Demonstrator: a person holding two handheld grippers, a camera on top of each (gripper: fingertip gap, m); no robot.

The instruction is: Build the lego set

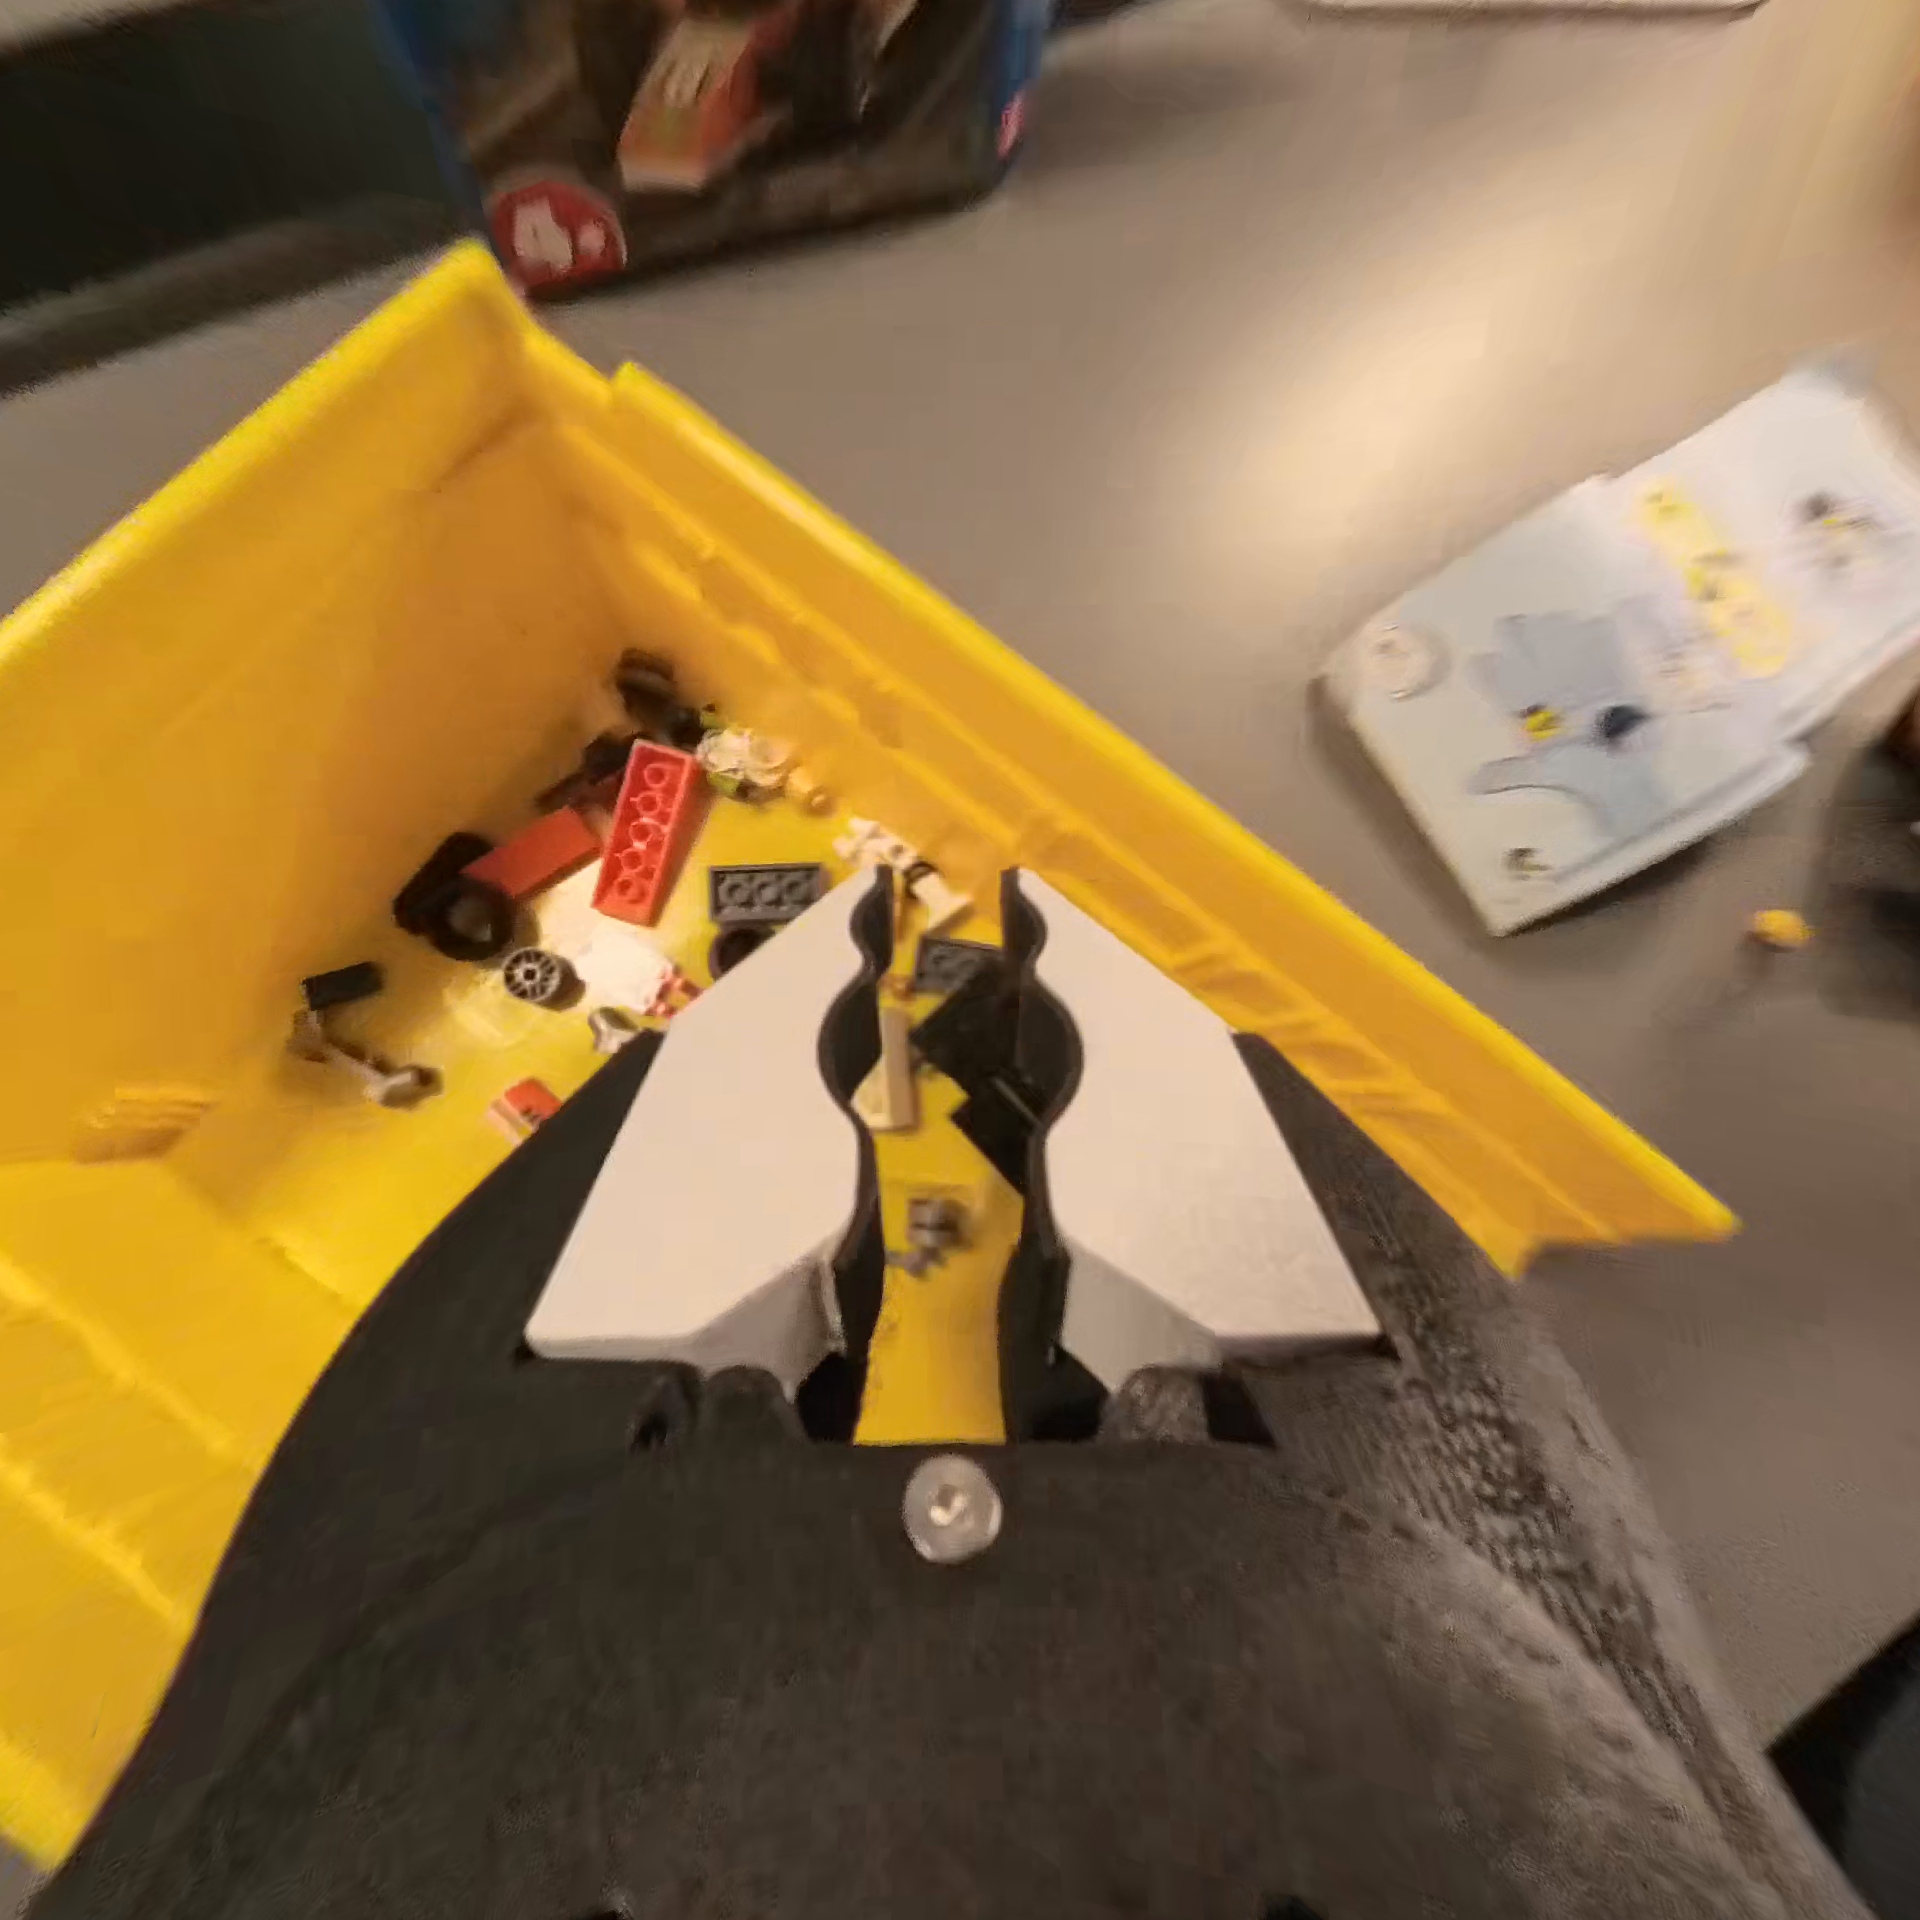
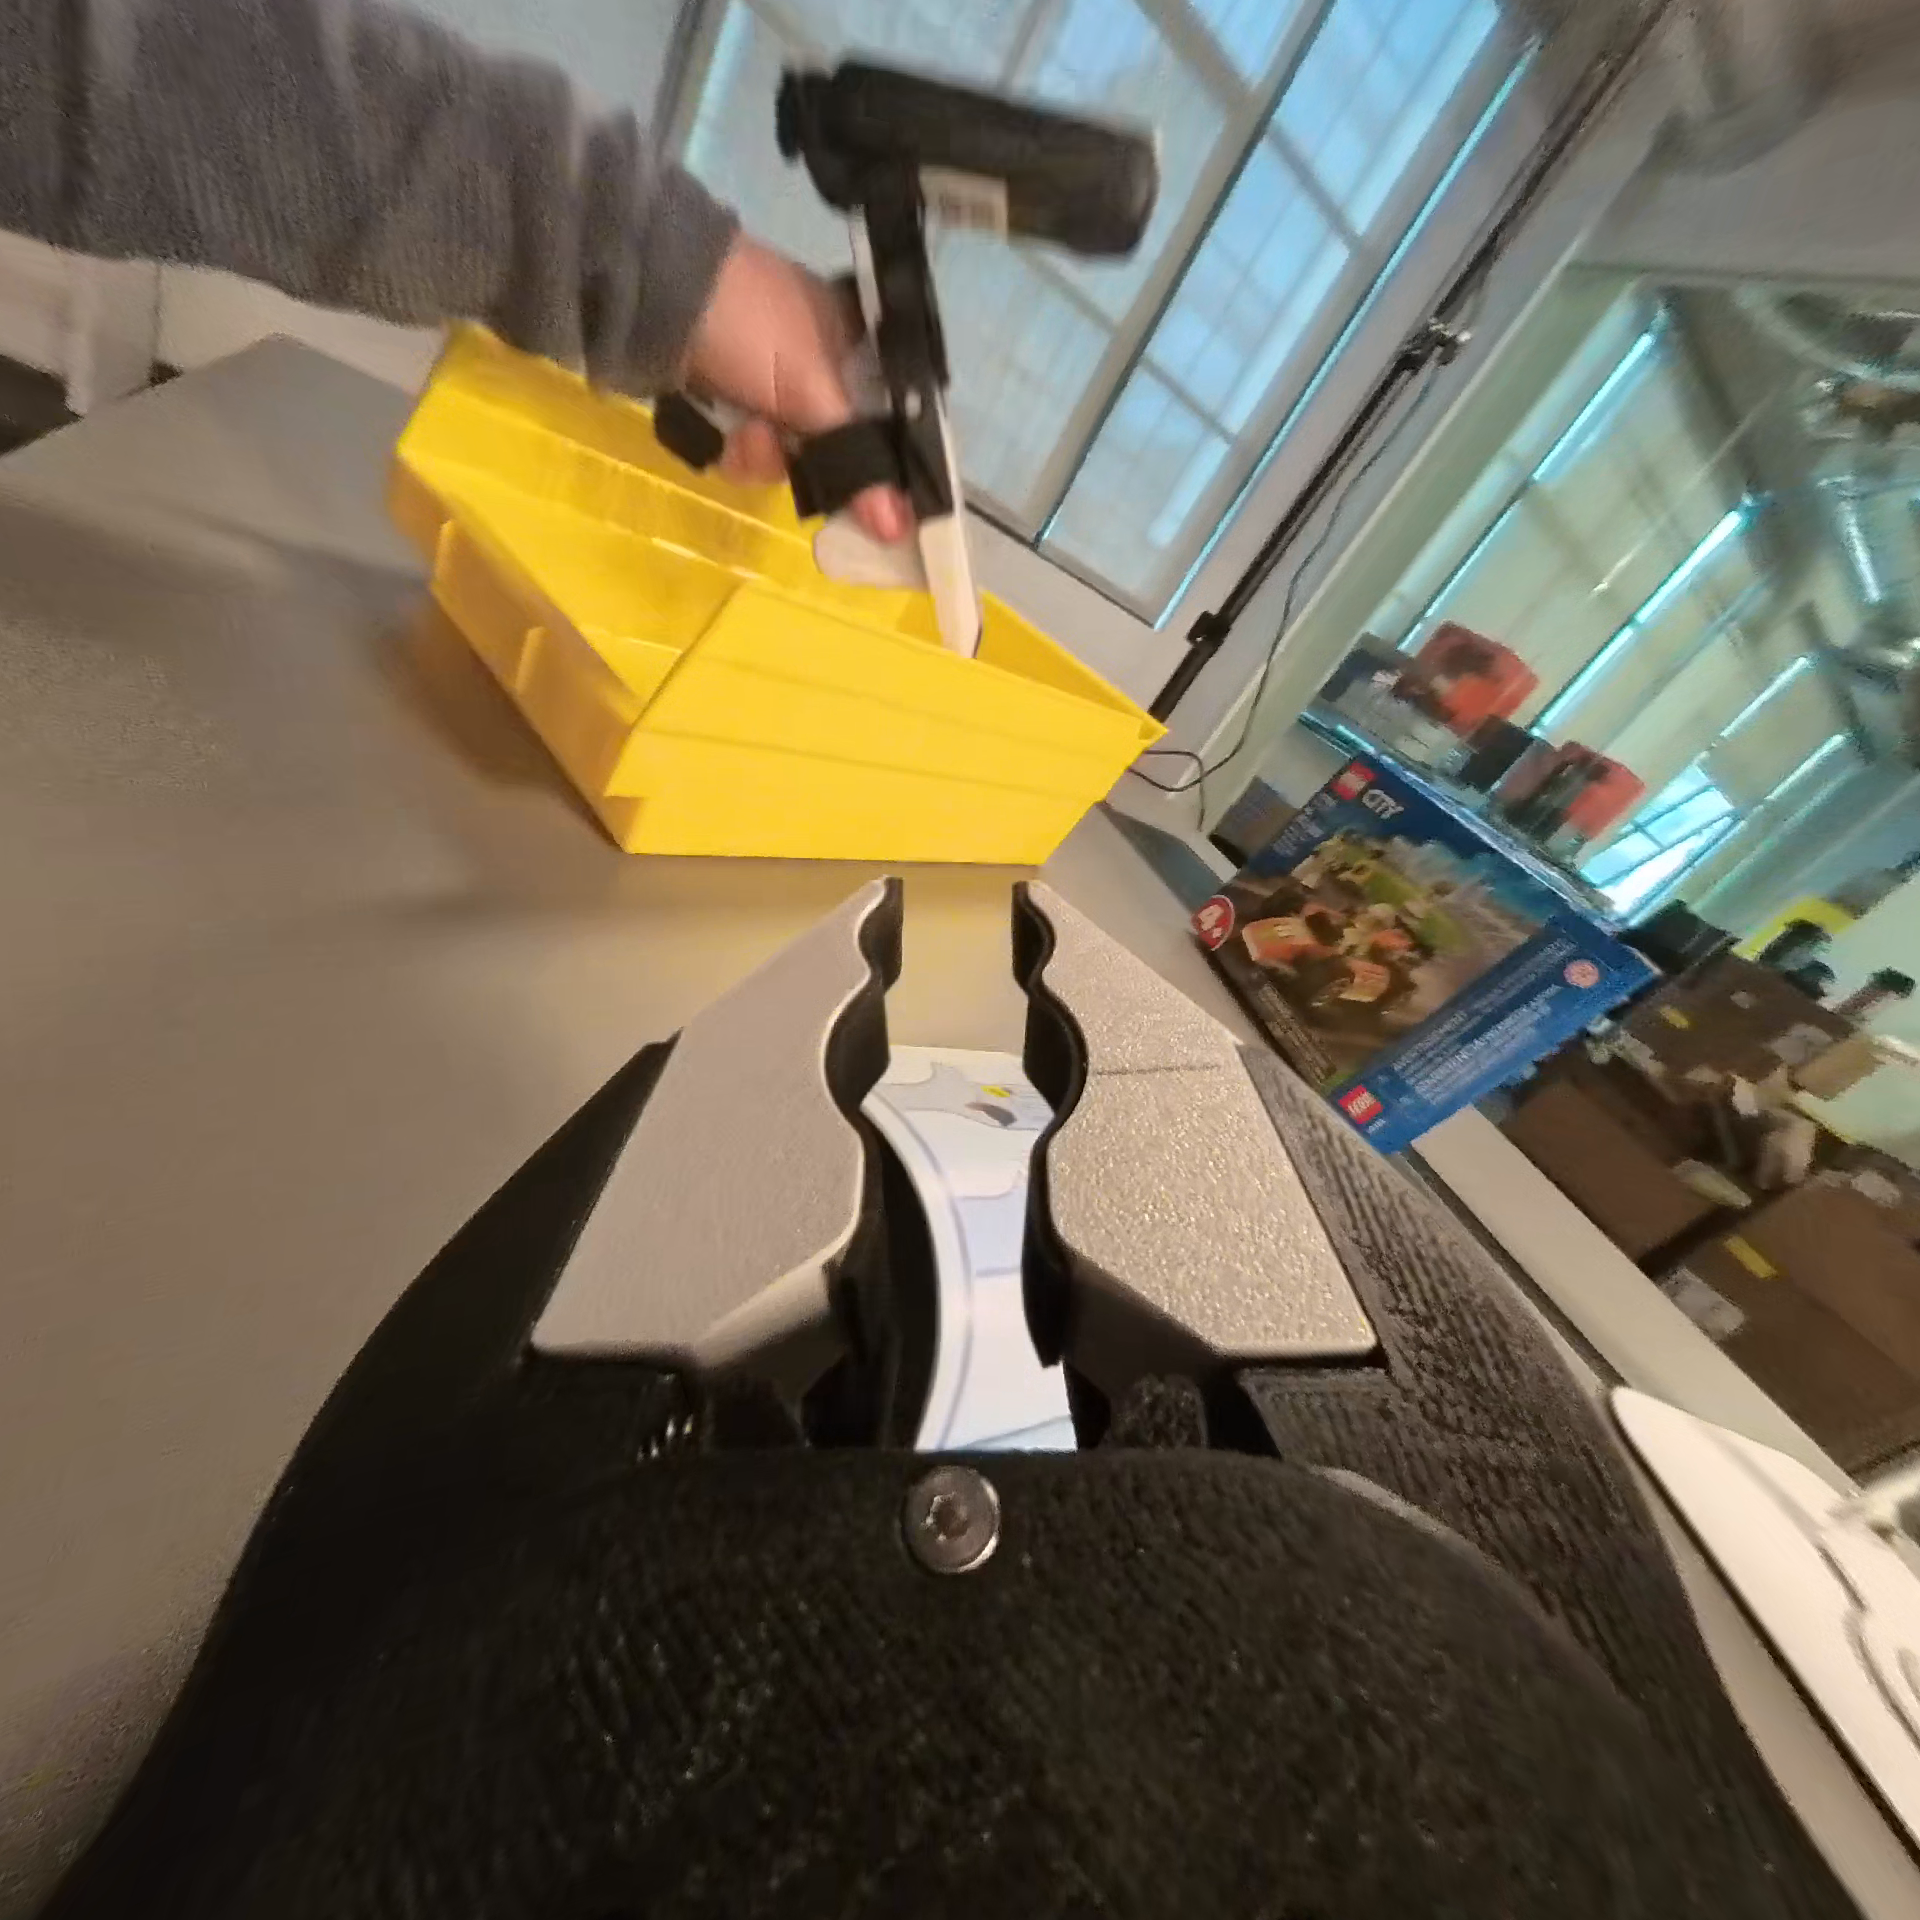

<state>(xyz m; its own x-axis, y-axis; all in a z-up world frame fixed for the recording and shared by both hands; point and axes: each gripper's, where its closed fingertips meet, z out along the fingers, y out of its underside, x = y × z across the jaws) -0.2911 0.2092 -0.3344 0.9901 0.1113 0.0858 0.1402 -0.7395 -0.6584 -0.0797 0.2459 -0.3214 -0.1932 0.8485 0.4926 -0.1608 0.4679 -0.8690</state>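
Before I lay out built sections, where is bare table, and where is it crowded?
Free: the grey table between the yellow bin, the set box and the instruction booklet. Also open table left of the bin in the right wrist view. Crowded: the bin's floor, strewn with bricks, where the left tongs reach.

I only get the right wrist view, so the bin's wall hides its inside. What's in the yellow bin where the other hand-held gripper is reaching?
Observer: The yellow bin holds loose pieces: a red brick, black tyres, a dark grey plate.
Operator: Anything gripped yet?
Observer: The left hand-held gripper is open above the pieces; I see nothing clamped.
Operator: Pieces outside the bin?
Observer: One small yellow piece lies on the table beside the booklet.
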